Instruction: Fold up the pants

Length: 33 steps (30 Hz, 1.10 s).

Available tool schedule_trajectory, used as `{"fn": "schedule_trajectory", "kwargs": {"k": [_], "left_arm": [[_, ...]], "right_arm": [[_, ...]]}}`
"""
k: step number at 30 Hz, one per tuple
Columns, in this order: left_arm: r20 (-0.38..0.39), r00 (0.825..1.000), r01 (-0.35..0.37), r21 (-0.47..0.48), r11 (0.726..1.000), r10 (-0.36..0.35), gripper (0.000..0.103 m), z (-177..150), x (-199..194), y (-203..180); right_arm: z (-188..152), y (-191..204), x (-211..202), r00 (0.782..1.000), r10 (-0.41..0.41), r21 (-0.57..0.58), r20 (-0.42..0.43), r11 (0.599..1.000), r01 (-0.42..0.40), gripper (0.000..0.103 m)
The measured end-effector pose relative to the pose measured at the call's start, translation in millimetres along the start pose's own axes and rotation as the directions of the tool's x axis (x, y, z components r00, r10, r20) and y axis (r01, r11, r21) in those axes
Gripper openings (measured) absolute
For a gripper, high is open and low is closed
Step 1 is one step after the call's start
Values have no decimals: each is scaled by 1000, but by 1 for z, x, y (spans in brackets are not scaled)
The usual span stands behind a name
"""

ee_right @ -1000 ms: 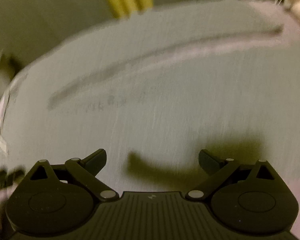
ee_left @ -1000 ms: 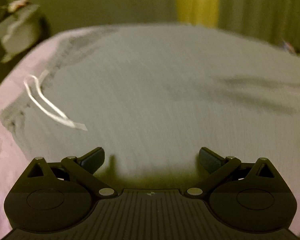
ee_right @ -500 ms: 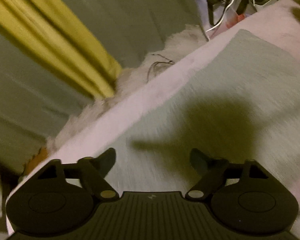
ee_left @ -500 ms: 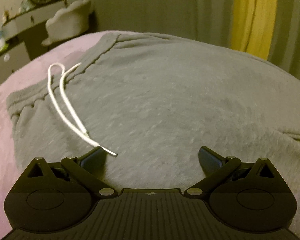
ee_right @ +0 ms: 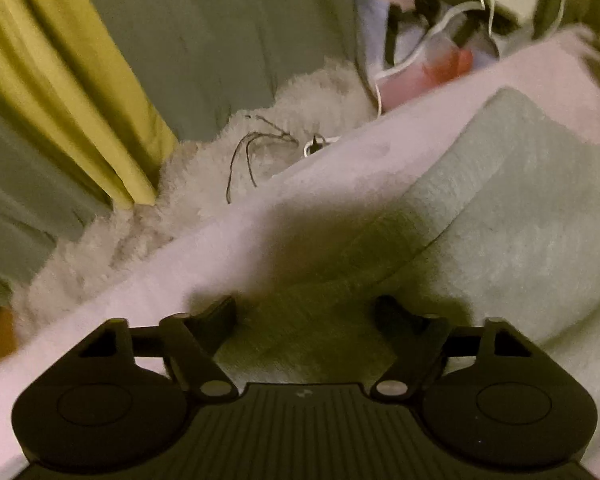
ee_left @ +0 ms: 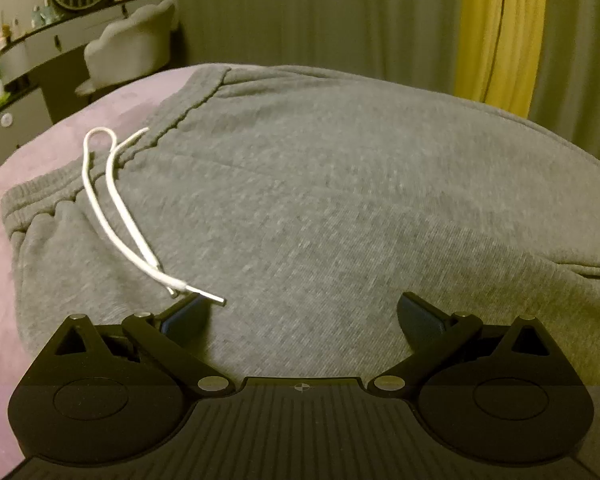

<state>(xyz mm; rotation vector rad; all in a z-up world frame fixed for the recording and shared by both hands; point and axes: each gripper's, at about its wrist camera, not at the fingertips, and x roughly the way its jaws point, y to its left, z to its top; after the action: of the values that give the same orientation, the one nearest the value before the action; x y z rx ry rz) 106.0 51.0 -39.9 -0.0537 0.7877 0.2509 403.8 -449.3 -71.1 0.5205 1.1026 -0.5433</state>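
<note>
Pants (ee_left: 340,208) flat on bed (ee_left: 40,160), drawstring (ee_left: 116,208) at left, curtain (ee_left: 500,32) behind.

Left gripper (ee_left: 302,314) black, ribbed housing, round discs, silver pivot screws, right gripper (ee_right: 304,314) alike

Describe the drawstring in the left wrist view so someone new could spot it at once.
Grey pants lie spread across a pink bed. Along their ribbed waistband at the left, a white drawstring hangs out in two strands. It runs down over the fabric toward the open left gripper; it is the only white cord on the grey cloth.
</note>
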Motion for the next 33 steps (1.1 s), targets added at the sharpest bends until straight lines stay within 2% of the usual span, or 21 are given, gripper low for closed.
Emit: {"fn": "schedule_trajectory", "kwargs": {"k": [1,2,3,4,6,8,9,12,15,17,19,20,22,23,25,26,27,28,30,31,33], "left_arm": [[0,1000,2,-3,1000,-2,103,0,-1,0],[0,1000,2,-3,1000,-2,103,0,-1,0],[0,1000,3,-4,1000,-3,103,0,-1,0],[0,1000,5,-7,1000,-5,103,1,-1,0],[-1,1000,10,-14,1000,-10,103,1,-2,1],[-1,1000,15,-28,999,-16,103,2,-3,4],[2,1000,17,-37,999,-17,103,2,-4,6],[12,1000,12,-68,998,-11,103,2,-8,12],[25,1000,20,-86,996,-18,103,2,-13,15],[31,999,21,-68,997,-19,103,1,-16,13],[44,999,24,-47,999,-22,103,2,-20,11],[52,998,28,-46,999,-25,103,2,-22,12],[61,997,43,-60,997,-39,103,5,-27,17],[56,997,55,-76,996,-51,103,7,-28,20],[26,994,106,-148,983,-103,103,17,-26,31],[12,989,147,-196,969,-147,103,22,-23,39],[8,981,188,-245,951,-192,103,29,-20,45],[6,972,227,-287,931,-236,103,38,-14,51],[-22,961,255,-323,911,-277,103,59,0,57],[-36,964,240,-321,916,-265,103,72,8,56],[-79,971,199,-265,944,-227,103,98,25,47]], "right_arm": [[-1,-5,-6,1000,-24,-17,16,1000,24,42],[-1,-11,-10,999,-21,-14,24,1000,21,21],[1,-21,-16,1000,16,14,26,1000,-17,8],[4,-34,-22,997,71,60,25,996,-72,7],[2,-55,-45,986,157,72,60,984,-161,5],[-13,-82,-81,958,256,42,128,964,-263,5],[-25,-97,-98,945,291,36,150,953,-300,5],[-90,-152,-151,909,363,5,204,928,-371,5],[-182,-210,-179,915,365,8,172,928,-372,5],[-232,-240,-174,941,321,51,104,944,-327,3],[-268,-262,-159,966,256,78,27,963,-257,0],[-275,-269,-158,959,279,91,48,955,-283,0],[-265,-269,-171,958,271,81,91,957,-278,5],[-261,-267,-181,954,262,50,145,961,-271,6],[-247,-255,-195,930,267,-71,253,964,-257,22],[-240,-245,-198,924,241,-135,296,968,-210,49],[-234,-234,-197,921,222,-194,321,967,-166,71],[-229,-223,-196,914,199,-260,354,960,-108,75],[-218,-204,-185,907,165,-372,387,928,-10,79],[-218,-192,-179,906,138,-414,400,909,45,80],[-211,-181,-164,916,107,-460,388,883,92,83]]}}
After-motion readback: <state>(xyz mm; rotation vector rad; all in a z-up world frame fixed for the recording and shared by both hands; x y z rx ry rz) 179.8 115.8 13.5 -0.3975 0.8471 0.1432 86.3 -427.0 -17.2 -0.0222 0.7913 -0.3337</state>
